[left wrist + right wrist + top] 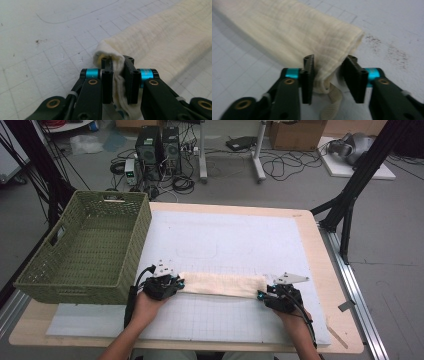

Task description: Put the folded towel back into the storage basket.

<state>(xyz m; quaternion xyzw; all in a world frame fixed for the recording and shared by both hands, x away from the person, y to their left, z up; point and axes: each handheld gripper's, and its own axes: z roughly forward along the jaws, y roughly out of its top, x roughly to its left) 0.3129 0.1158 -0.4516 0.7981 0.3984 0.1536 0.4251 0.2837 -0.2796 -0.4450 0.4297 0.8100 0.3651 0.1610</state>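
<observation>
A cream cloth [222, 284], folded into a long strip, lies across the white grid mat [225, 235]. My left gripper [180, 283] is at its left end; in the left gripper view the jaws of this gripper [117, 60] are shut on a bunched corner of the cloth [162, 37]. My right gripper [261, 295] is at the strip's right end. In the right gripper view this gripper [329, 60] stands open around the cloth's corner [287, 27], which touches one jaw and leaves a gap to the other. A woven tag [332, 102] hangs below the corner.
A green woven basket [75, 285] stands empty on the table's left side, close to my left hand. The wooden table edge [312, 245] runs along the right, with a metal rail beyond it. Cables and computer cases sit on the floor behind.
</observation>
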